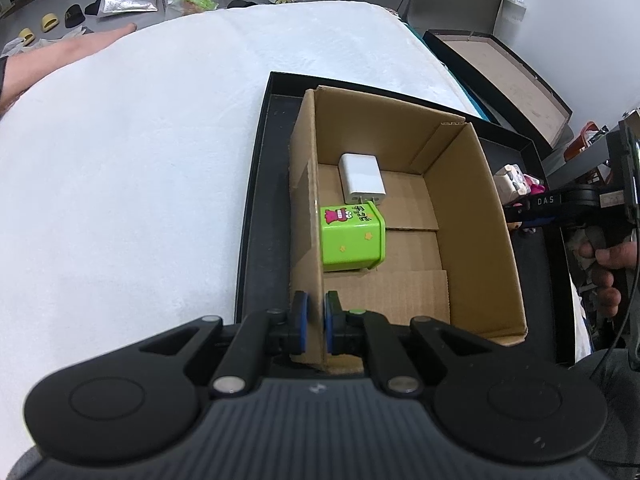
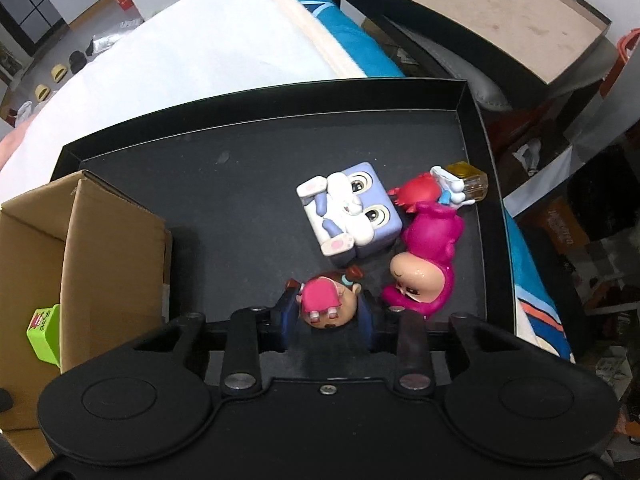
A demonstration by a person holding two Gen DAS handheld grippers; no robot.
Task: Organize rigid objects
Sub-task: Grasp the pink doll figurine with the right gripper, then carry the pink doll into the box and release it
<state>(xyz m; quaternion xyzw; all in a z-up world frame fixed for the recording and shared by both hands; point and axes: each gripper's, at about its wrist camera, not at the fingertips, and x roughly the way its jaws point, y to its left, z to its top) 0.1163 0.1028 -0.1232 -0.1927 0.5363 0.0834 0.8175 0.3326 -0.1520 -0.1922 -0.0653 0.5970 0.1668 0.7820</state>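
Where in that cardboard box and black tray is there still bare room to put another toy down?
In the cardboard box, the floor right of the green tin and white charger is bare. In the black tray, a wide patch lies between the box and the blue cube toy. It is crowded at the tray's right side, where the cube, magenta figure and small doll cluster.

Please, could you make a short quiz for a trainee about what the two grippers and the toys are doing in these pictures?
1. True or false: the green tin lies inside the cardboard box.
2. What is the left gripper doing? A: it clamps the wall of the cardboard box. B: it is open and holds nothing. C: it holds the green tin.
3. Fill in: between the fingers of the right gripper is the figure with a ___ hat.

Key: 1 true; 2 A; 3 pink.
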